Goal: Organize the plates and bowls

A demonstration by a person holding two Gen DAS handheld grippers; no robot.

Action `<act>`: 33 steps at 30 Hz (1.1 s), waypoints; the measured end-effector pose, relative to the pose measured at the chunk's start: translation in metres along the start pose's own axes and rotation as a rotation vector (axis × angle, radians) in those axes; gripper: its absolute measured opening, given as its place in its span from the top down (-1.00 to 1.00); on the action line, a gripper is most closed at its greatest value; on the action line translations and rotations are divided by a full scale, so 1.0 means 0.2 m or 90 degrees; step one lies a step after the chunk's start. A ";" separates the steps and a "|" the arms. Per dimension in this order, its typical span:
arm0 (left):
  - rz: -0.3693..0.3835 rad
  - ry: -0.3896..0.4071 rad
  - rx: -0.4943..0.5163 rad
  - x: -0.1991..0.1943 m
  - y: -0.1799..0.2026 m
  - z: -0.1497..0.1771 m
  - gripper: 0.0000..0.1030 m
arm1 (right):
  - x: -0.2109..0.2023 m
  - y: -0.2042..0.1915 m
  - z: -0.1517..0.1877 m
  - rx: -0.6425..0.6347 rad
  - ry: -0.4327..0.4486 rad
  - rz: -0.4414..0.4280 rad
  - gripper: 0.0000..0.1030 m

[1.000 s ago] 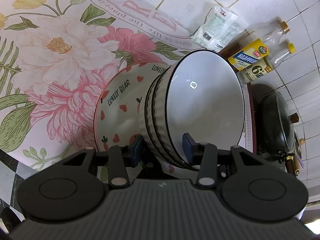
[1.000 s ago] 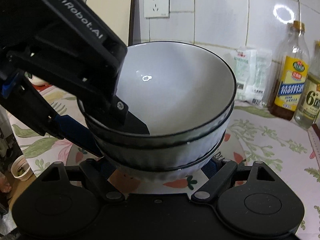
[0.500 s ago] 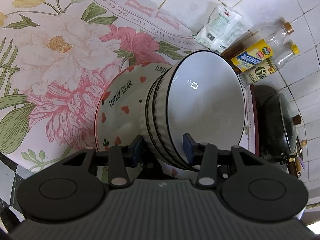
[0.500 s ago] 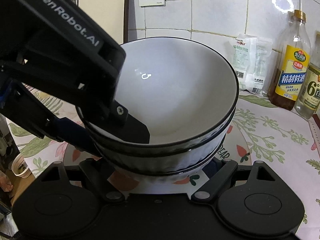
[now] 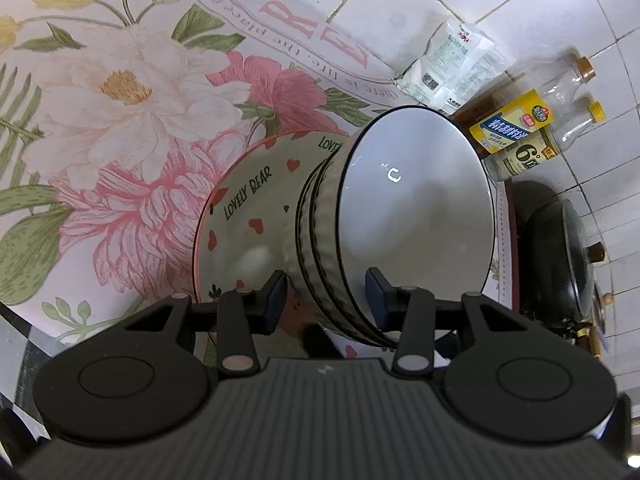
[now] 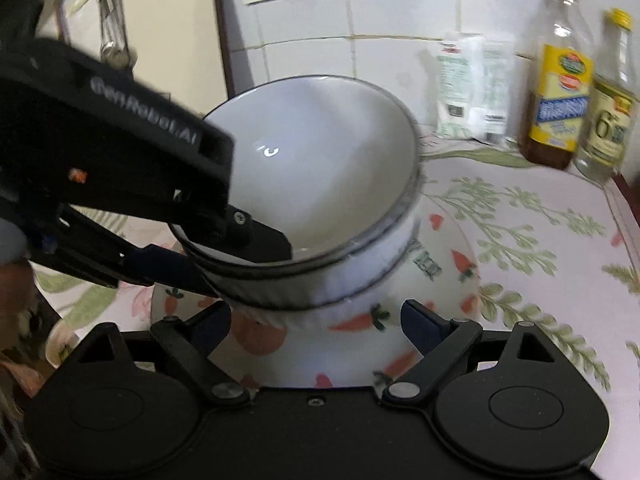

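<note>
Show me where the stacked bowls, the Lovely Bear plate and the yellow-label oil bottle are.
stacked bowls [image 5: 416, 216]: left wrist view, inside of the top bowl.
Lovely Bear plate [image 5: 248, 216]: left wrist view, bare face near the lettering.
yellow-label oil bottle [image 6: 560, 96]: right wrist view, on its label.

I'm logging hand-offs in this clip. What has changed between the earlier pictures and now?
The right gripper has drawn back and rolled: its open fingers, which flanked the base of the stack of white ribbed ceramic bowls, now stand clear of it, and more of the round carrot-patterned plate shows. Unchanged: the left gripper stays clamped across the stack's wall; bowls and plate have not moved.
</note>
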State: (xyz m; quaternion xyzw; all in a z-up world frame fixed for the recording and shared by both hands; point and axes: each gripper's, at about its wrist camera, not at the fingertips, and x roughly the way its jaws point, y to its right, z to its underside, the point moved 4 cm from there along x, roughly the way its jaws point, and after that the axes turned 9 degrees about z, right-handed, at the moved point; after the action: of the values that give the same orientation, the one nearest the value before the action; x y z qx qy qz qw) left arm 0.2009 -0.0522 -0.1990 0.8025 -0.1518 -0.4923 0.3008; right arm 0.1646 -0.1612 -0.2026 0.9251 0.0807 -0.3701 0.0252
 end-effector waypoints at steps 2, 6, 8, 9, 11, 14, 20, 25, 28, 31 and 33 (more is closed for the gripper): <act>-0.006 0.011 0.039 -0.02 0.02 0.01 0.16 | -0.07 0.03 0.01 0.011 0.014 0.004 -0.83; -0.005 0.029 0.075 -0.08 0.05 0.02 0.06 | -0.18 0.07 0.04 0.059 0.020 -0.024 -0.82; -0.009 0.043 0.090 -0.13 0.06 0.04 0.04 | -0.24 0.09 0.05 0.093 0.028 -0.021 -0.82; -0.010 0.048 0.098 -0.16 0.07 0.05 0.03 | -0.27 0.10 0.04 0.108 0.028 -0.015 -0.82; -0.006 0.058 0.122 -0.24 0.10 0.07 0.02 | -0.34 0.10 0.04 0.122 0.032 0.004 -0.82; -0.010 0.064 0.154 -0.34 0.15 0.10 0.01 | -0.41 0.09 0.01 0.103 0.032 0.046 -0.82; -0.041 0.089 0.226 -0.56 0.23 0.15 -0.03 | -0.60 0.11 -0.05 0.091 0.013 0.140 -0.85; -0.071 0.120 0.253 -0.76 0.27 0.20 -0.16 | -0.79 0.14 -0.09 0.114 0.039 0.159 -0.85; -0.086 0.135 0.273 -0.86 0.31 0.24 -0.25 | -0.89 0.14 -0.10 0.123 0.051 0.174 -0.85; -0.095 0.151 0.273 -0.95 0.33 0.29 -0.35 | -0.98 0.13 -0.11 0.123 0.049 0.197 -0.85; -0.083 0.159 0.271 -0.99 0.34 0.32 -0.56 | -1.03 0.10 -0.11 0.101 0.045 0.213 -0.85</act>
State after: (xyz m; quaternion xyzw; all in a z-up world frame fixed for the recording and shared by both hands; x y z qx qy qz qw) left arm 0.0543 -0.0189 -0.0394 0.9104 -0.1617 -0.3648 0.1093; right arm 0.0366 -0.2061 -0.0453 0.9371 -0.1027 -0.3333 0.0105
